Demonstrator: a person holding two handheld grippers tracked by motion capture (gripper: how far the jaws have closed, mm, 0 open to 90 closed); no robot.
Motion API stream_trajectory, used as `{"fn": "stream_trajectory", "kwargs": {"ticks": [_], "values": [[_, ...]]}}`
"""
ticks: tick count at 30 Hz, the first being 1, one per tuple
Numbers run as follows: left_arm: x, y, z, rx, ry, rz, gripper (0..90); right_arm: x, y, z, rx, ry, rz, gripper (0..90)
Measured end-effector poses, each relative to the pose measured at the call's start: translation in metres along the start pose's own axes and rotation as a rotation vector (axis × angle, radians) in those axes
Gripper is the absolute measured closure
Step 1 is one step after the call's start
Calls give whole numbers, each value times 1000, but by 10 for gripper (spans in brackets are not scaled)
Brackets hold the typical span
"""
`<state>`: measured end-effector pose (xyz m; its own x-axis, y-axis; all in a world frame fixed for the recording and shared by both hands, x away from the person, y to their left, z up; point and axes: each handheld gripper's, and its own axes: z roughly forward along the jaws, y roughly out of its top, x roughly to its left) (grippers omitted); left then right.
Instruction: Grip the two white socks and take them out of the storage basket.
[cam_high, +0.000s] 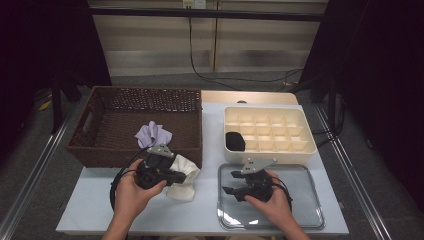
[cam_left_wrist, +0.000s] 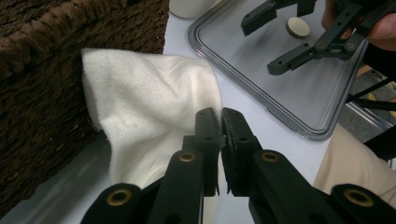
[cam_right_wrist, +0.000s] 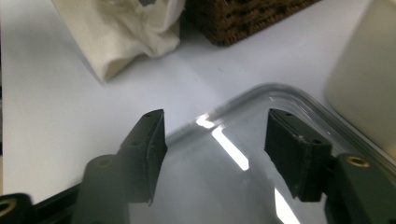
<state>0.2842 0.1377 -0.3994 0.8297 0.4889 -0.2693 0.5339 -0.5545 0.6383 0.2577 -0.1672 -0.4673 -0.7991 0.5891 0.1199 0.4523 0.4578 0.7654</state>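
A cream cloth (cam_high: 184, 187) lies crumpled on the white table against the front of the wicker basket (cam_high: 100, 150). My left gripper (cam_high: 181, 176) is shut on the cloth's edge. The left gripper view has the black jaws (cam_left_wrist: 222, 116) pressed together with the cream cloth (cam_left_wrist: 149, 102) pinched between them and spread out beyond. My right gripper (cam_high: 230, 182) hovers over the left part of a clear plastic tray (cam_high: 300, 200). Its jaws (cam_right_wrist: 215, 126) stand apart with nothing between them, above the tray's rim (cam_right_wrist: 243, 93). It also appears, open, in the left gripper view (cam_left_wrist: 261, 44).
A lavender cloth (cam_high: 152, 134) lies in the basket. A cream divider box (cam_high: 270, 152) sits behind the tray, with a black item (cam_high: 235, 141) in its near-left compartment. A small pale disc (cam_left_wrist: 298, 27) rests on the tray.
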Motion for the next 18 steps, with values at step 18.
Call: {"fn": "stream_trajectory", "kwargs": {"ticks": [18], "values": [[0, 0, -1, -21, -24, -7, 857, 13, 46, 64, -37, 82, 81, 729]]}}
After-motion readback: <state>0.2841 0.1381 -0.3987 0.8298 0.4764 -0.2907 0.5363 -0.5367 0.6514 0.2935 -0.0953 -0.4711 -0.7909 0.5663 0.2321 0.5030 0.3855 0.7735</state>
